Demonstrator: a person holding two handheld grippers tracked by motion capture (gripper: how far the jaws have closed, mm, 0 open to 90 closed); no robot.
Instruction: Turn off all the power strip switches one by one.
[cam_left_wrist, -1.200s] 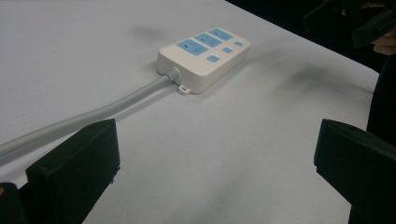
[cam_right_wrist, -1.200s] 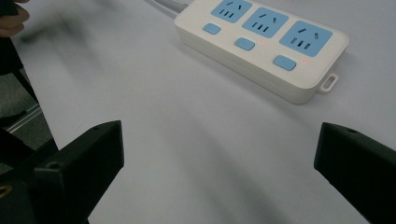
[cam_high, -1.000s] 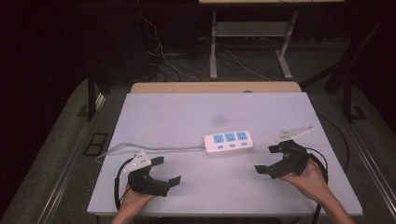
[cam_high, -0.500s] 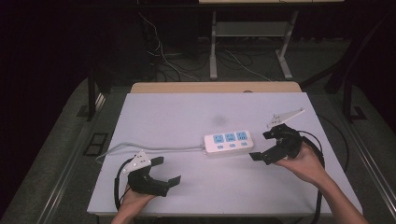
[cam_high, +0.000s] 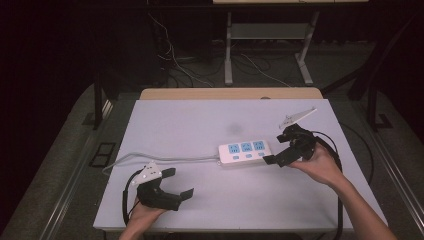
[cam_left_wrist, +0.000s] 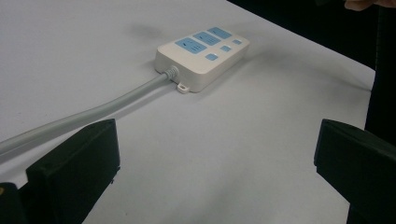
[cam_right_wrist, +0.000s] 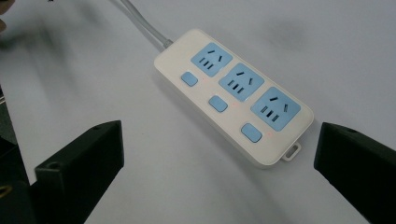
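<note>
The right hand-held gripper (cam_high: 278, 148) has moved in toward the middle of the tabletop (cam_high: 200, 125) since the earlier pictures, and it now sits just beside the right end of the power strip (cam_high: 244, 152). The left hand-held gripper (cam_high: 181, 183) has stayed where it was, near the front left part of the tabletop.

The power strip is white with three blue sockets and three small blue buttons (one button beside each socket). It lies flat near the middle of the tabletop, a bit to the right. Its grey cable (cam_high: 165, 159) comes out of its left end and runs off to the left edge of the tabletop.

In the right gripper view, the two black jaws are spread wide apart, with nothing between them but bare tabletop. The power strip (cam_right_wrist: 233, 95) lies just ahead of them, and its end with the little mounting tab points toward the right jaw. The jaws are not touching it.

In the left gripper view, the jaws are also spread wide and hold nothing. The power strip (cam_left_wrist: 201, 56) is farther off here, well apart from the jaws, and the grey cable (cam_left_wrist: 84, 116) runs past the left jaw.

A person's hand (cam_high: 320, 165) holds the right hand-held gripper, with the forearm coming in from the bottom right.
</note>
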